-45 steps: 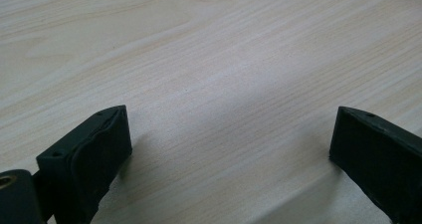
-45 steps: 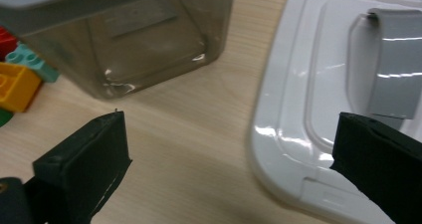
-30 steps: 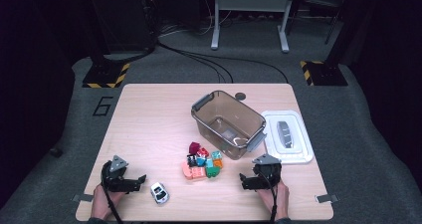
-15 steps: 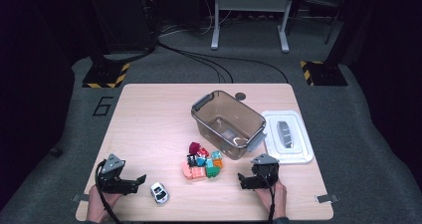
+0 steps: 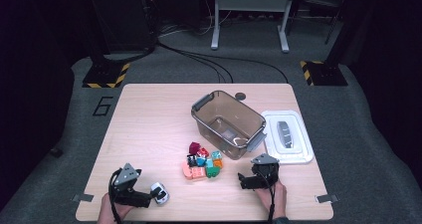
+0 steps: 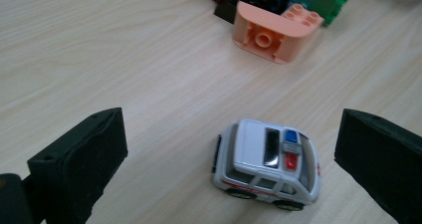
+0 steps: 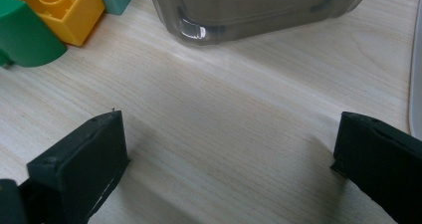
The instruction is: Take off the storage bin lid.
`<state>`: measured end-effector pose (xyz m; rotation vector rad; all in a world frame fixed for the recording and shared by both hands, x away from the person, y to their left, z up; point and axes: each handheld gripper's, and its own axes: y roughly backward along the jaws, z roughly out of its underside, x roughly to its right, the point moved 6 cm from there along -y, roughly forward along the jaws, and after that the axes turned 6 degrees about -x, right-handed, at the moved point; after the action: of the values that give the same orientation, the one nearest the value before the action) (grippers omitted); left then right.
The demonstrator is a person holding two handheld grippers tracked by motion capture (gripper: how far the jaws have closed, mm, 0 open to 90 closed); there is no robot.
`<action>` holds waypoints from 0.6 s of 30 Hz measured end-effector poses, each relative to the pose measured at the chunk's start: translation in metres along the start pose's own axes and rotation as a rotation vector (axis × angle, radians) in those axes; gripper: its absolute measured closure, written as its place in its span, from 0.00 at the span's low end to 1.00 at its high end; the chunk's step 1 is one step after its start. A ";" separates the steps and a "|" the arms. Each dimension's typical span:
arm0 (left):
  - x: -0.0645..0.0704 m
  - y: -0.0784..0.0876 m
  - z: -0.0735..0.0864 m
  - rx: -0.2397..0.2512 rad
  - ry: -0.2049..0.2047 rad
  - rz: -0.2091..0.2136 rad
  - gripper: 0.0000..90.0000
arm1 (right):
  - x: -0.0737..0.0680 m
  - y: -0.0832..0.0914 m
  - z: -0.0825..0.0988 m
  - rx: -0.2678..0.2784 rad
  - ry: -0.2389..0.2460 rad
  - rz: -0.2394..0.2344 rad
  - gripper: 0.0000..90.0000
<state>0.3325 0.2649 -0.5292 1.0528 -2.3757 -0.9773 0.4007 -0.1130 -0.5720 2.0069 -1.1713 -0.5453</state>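
A small white toy police car (image 6: 268, 164) stands on the wooden table (image 5: 149, 129) near its front left, also seen as the car (image 5: 159, 193) in the high view. My left gripper (image 6: 231, 134) is open, and the car sits between its jaws, closer to the right one and touching neither. In the high view the left gripper (image 5: 149, 196) lies low at the car. My right gripper (image 7: 226, 139) is open over bare wood with nothing between its fingers. In the high view the right gripper (image 5: 242, 180) points left, below the bin.
A clear brown bin (image 5: 228, 123) stands at mid-table with its white lid (image 5: 287, 137) to the right. A pile of coloured bricks (image 5: 201, 164) lies between the grippers. Its peach brick (image 6: 271, 35) is ahead of the car. Yellow (image 7: 54, 7) and green (image 7: 25, 37) bricks lie beside the bin wall (image 7: 249, 10).
My left gripper has moved toward the table's front edge and up to the car, so its jaws now flank it. The right gripper has shifted slightly left.
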 end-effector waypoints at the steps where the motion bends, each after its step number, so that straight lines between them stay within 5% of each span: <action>1: 0.004 -0.002 0.002 -0.006 -0.012 0.015 0.00 | 0.000 0.000 0.000 0.000 0.000 0.000 0.00; 8: 0.021 -0.018 0.009 -0.037 -0.056 0.037 0.00 | 0.000 0.000 0.000 -0.001 0.000 0.002 0.00; 18: 0.021 -0.033 0.020 -0.082 -0.076 0.041 0.10 | 0.000 0.000 0.000 0.002 -0.004 0.001 0.00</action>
<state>0.3237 0.2421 -0.5656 0.9491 -2.3850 -1.1087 0.4010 -0.1128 -0.5720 2.0073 -1.1754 -0.5479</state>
